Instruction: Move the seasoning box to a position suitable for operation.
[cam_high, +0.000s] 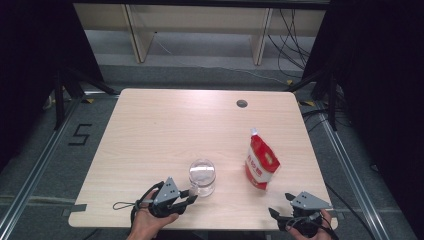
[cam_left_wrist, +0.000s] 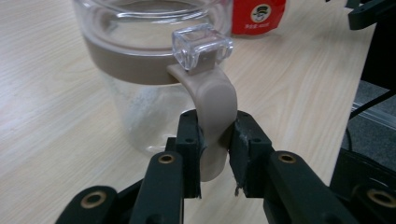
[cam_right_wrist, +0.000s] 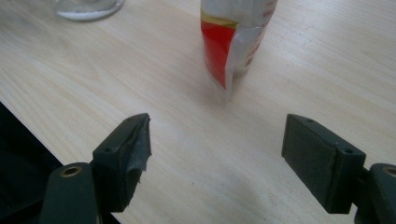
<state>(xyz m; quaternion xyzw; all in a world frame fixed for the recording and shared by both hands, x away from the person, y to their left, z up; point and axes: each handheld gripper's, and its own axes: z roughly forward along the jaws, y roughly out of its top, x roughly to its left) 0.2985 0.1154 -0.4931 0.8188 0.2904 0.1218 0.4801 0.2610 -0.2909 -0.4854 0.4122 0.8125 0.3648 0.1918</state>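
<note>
While the left tool (cam_left_wrist: 215, 140) clamps the jar's (cam_left_wrist: 140, 60) tan handle (cam_left_wrist: 215, 107), the right tool (cam_right_wrist: 217, 154) gapes wide, empty, with the red pouch (cam_right_wrist: 233, 42) at its twelve o'clock.

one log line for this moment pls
left gripper: shut on jar clasp | right gripper: open, short of red pouch | jar: upright on table, lid on

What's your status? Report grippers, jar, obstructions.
Left gripper shut on jar's beige latch. Right gripper open, empty, short of the red pouch. Glass jar upright on table. Nothing in the way.
</note>
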